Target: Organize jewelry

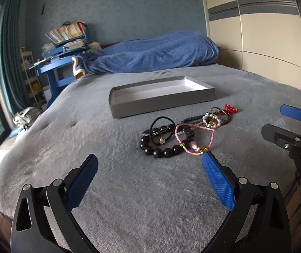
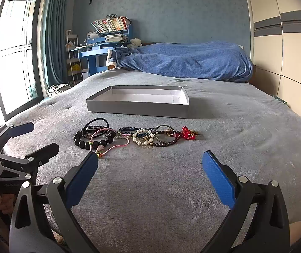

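Observation:
A pile of jewelry lies on the grey bed cover: a black bead bracelet [image 1: 161, 149] [image 2: 87, 141], a black hair tie [image 1: 163, 124] [image 2: 96, 123], a pink cord bracelet [image 1: 194, 141] [image 2: 112, 139], a pearl bracelet [image 1: 211, 120] [image 2: 143, 136], a dark bead bracelet [image 2: 167, 143] and a red bead piece [image 1: 231, 108] [image 2: 187, 135]. Behind it stands an empty grey tray [image 1: 161, 103] [image 2: 137, 109]. My left gripper [image 1: 150, 164] is open and empty, just short of the pile. My right gripper [image 2: 150, 164] is open and empty, also short of the pile; it shows at the right of the left wrist view [image 1: 277, 122].
A bunched blue blanket [image 1: 154, 52] [image 2: 188, 61] lies at the head of the bed. A blue desk with books [image 1: 62, 48] [image 2: 106, 40] stands left of the bed. A wardrobe [image 1: 255, 31] lines the right wall. A window [image 2: 13, 48] is at left.

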### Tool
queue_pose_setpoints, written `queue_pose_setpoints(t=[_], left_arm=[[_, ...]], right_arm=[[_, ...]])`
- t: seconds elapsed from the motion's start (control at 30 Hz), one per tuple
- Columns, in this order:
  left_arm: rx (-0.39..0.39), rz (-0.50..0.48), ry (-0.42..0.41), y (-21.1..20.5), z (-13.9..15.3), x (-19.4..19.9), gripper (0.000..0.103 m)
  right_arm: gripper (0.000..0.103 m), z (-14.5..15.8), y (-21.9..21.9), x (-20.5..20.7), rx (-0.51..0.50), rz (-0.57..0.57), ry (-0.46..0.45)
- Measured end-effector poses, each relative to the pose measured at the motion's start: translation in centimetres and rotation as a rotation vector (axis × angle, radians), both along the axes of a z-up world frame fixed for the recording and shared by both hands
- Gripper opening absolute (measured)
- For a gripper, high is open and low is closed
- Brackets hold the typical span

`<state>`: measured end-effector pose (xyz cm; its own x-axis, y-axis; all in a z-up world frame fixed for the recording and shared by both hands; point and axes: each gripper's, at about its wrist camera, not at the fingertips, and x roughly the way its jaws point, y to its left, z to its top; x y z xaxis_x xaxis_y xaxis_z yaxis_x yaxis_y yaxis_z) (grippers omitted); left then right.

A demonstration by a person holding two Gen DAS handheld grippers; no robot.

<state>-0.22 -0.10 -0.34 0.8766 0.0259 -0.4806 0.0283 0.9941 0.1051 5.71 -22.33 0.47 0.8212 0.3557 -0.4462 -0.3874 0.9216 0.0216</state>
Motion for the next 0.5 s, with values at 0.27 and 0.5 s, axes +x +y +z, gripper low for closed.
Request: queue_pose_setpoints(t=[0.27, 0.5], left_arm=[[-0.005, -0.008, -0.017, 0.04, 0.41, -0.26, 0.098], [-0.014, 0.009, -0.018, 0.3, 0.46, -0.11, 0.098]], right_arm=[[0.098, -0.09, 0.06, 0.07, -0.001, 0.002, 0.001], [0.098, -0.44, 0.41, 0.19, -0.004, 0.006, 0.004]])
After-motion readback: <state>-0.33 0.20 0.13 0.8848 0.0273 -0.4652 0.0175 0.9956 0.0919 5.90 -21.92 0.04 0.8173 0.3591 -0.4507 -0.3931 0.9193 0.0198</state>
